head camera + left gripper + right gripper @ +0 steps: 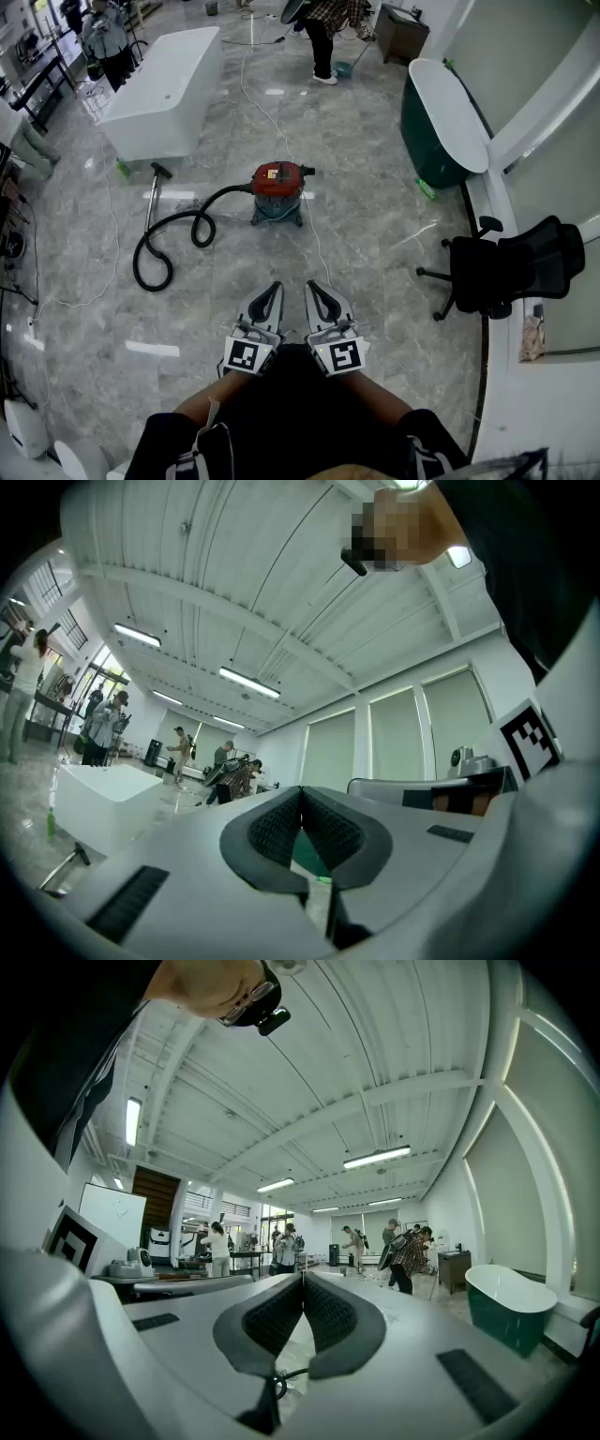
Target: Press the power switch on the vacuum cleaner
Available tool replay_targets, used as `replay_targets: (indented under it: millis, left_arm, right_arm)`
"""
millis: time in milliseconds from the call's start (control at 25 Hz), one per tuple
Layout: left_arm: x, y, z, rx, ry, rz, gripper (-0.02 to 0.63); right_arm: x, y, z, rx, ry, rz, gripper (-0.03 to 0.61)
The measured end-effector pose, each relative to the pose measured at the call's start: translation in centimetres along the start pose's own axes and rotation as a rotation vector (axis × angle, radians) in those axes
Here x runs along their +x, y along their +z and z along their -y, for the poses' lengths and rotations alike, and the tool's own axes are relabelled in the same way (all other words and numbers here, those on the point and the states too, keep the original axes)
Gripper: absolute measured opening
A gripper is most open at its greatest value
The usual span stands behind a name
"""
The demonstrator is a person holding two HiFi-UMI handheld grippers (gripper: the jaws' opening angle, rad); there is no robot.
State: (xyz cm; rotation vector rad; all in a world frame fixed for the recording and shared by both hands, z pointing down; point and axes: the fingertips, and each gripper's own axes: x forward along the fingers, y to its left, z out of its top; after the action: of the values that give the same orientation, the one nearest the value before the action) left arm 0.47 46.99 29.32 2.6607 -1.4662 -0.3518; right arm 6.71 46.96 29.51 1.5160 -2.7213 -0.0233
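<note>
The vacuum cleaner [278,185] has a red top and a grey-blue drum and stands on the marble floor, well ahead of me. Its black hose [174,238] loops away to the left and ends in a metal wand [152,195]. My left gripper [275,287] and right gripper [310,286] are held side by side low in the head view, close to my body and far short of the vacuum. In the left gripper view the left gripper [301,790] has its tips touching and holds nothing. The right gripper [303,1277] looks the same in its own view.
A white bathtub [164,86] stands at the back left and a green one [441,120] at the back right. A black office chair [506,268] is on the right. A white cable [267,112] trails across the floor. A person [328,28] sweeps at the far end.
</note>
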Motion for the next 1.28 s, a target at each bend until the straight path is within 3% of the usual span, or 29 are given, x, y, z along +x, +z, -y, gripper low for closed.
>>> replay_targets:
  millis: [120,600,800,1000,1280]
  left_arm:
    - [-0.2,-0.6,-0.5,-0.016,0.011,-0.024,0.018]
    - [-2.0,0.8,-2.7,-0.018,0.058,0.01,0.018]
    - [-2.0,1.0,-2.4,-0.004,0.067,0.003,0.018]
    - [-1.7,1.9,-2.3,-0.001,0.094,0.047,0.018]
    - [-2.8,-0.2,-1.9,0.01,0.165,-0.028,0.018]
  right_arm:
    - [0.5,0.2,-0.2,0.022,0.0,0.001,0.018]
    - [1.6,0.6,-2.6,0.053,0.047,0.021,0.018]
    - [1.4,0.5,-2.2,0.069,0.048,0.025,0.02]
    - [0.7,0.8,-1.1,0.081,0.036,0.044,0.02]
    - [-0.5,-0.8,0.1,0.14,0.048,0.03,0.019]
